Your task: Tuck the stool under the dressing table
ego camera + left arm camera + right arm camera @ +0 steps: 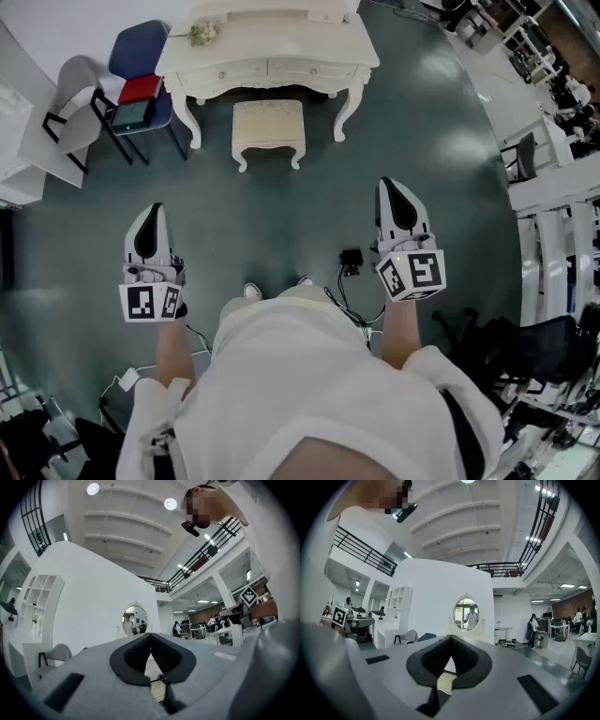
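The cream stool (268, 131) stands on the dark floor just in front of the white dressing table (267, 58), mostly outside its knee space. My left gripper (150, 221) and right gripper (394, 192) hover side by side well short of the stool, both shut and holding nothing. In the left gripper view the shut tips (150, 634) point toward the oval mirror (135, 619). In the right gripper view the shut tips (450, 637) sit below the same mirror (468, 613), and a bit of the stool top (446, 681) shows through the jaws' gap.
A blue chair (142, 66) with a red item and a grey chair (80, 98) stand left of the dressing table. White desks (562, 202) line the right side. A black box with cables (351, 261) lies on the floor by my feet.
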The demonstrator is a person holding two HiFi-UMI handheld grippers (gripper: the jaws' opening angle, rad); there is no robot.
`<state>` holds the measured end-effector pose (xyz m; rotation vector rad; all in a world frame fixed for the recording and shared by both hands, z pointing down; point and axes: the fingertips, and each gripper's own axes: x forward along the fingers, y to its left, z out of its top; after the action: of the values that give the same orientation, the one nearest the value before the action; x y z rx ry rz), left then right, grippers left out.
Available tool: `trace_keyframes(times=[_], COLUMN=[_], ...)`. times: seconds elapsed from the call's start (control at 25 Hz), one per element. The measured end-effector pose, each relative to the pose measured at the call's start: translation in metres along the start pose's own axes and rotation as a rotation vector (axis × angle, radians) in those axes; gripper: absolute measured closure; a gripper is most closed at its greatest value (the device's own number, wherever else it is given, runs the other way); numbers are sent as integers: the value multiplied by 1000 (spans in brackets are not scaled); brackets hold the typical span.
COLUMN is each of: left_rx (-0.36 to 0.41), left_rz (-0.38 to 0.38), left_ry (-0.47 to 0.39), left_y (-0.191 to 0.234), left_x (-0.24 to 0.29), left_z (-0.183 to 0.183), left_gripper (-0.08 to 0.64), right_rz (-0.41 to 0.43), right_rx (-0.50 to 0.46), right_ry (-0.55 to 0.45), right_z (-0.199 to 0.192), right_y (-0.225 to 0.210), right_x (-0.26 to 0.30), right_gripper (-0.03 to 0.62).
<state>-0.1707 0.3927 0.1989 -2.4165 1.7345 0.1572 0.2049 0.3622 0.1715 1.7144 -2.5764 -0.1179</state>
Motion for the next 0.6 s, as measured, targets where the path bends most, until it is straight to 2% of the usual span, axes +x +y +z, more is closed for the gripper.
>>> trace_keyframes(times=[0.6], left_rx=[1], left_rz=[10], left_ry=[15], left_y=[-14], left_x=[5], left_z=[-6], left_gripper=[543], right_rz=[12], right_rx=[5], right_ry=[-1], right_z=[-8], right_y=[-13], right_x=[-2], right_gripper=[591])
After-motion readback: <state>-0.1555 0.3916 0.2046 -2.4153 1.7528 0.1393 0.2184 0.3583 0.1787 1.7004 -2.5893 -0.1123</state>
